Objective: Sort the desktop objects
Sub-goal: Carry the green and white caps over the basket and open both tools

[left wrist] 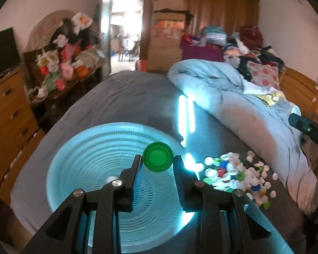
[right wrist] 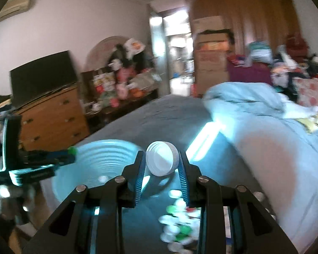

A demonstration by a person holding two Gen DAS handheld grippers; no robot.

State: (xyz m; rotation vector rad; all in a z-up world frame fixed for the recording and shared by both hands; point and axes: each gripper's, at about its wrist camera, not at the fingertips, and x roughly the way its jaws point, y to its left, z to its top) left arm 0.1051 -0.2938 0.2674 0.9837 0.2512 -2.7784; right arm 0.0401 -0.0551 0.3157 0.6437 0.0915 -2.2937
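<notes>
left gripper (left wrist: 158,158) clamped on round green plastic cap (left wrist: 158,157) | right gripper (right wrist: 161,162) clamped on white ribbed plastic cap (right wrist: 162,158) | both above pale blue perforated plastic basin (left wrist: 78,148) | loose cap pile (left wrist: 235,173) on grey bedsheet (left wrist: 125,97)

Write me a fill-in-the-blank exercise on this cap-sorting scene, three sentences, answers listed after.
1. The left gripper is shut on a bottle cap whose colour is ____.
2. The right gripper is shut on a cap whose colour is ____.
3. The pile of loose caps lies on the grey bed sheet, on the ____ side of the pale blue basket in the left wrist view.

Missing words: green; white; right
</notes>
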